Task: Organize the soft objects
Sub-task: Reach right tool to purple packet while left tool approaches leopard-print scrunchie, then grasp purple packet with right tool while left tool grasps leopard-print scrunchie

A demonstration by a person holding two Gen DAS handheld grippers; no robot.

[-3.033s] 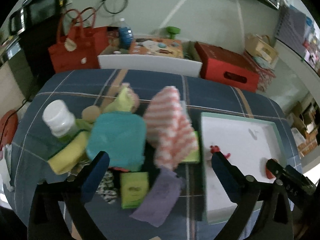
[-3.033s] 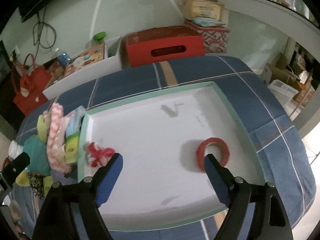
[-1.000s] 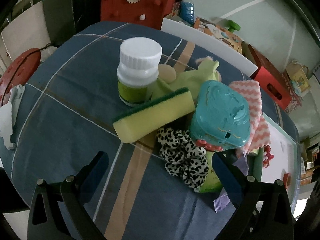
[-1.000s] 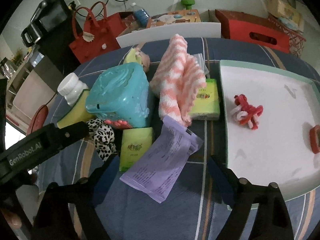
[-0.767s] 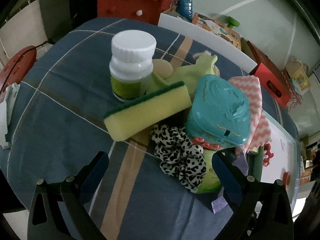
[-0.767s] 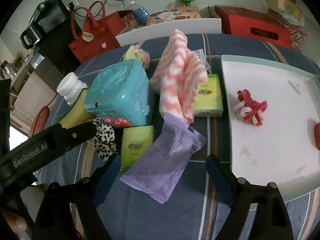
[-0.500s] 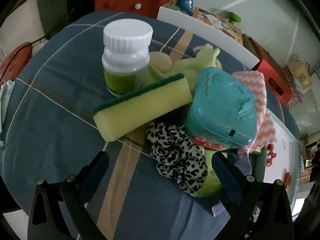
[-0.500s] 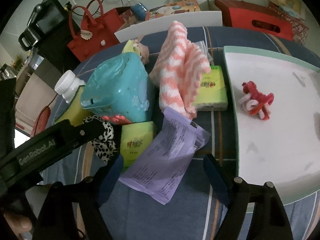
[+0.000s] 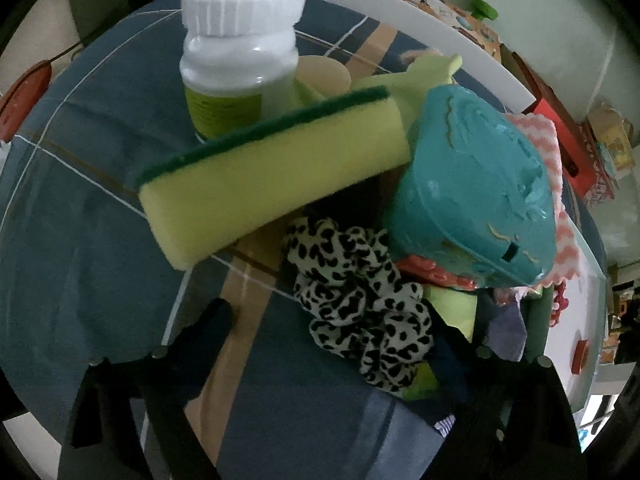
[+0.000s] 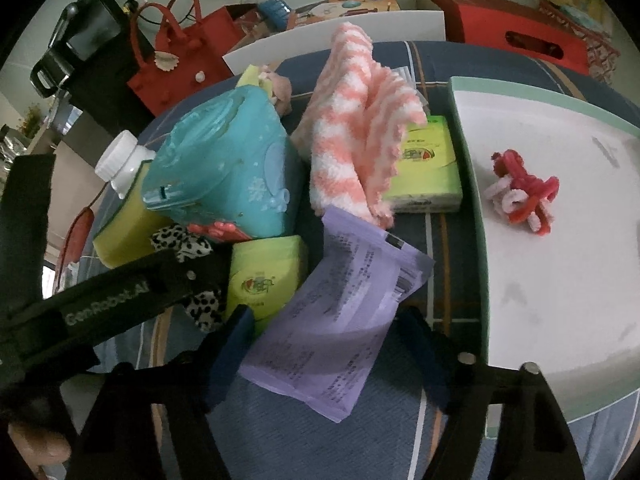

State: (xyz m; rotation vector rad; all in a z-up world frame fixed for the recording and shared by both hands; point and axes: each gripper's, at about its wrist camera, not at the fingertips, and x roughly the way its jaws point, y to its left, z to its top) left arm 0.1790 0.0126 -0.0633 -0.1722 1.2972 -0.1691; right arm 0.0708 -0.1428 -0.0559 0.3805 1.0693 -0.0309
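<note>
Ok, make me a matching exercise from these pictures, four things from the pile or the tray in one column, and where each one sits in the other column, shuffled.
Things:
1. yellow sponge
2. leopard scrunchie
3. purple packet
4. red and white twist

Places:
A. inside the white tray
B. between the open fingers of the right gripper
C. leaning against the white-capped bottle
D. on the cloth in front of the teal container, between the open fingers of the left gripper

Pairs: 1-C, 2-D, 3-B, 4-A
</note>
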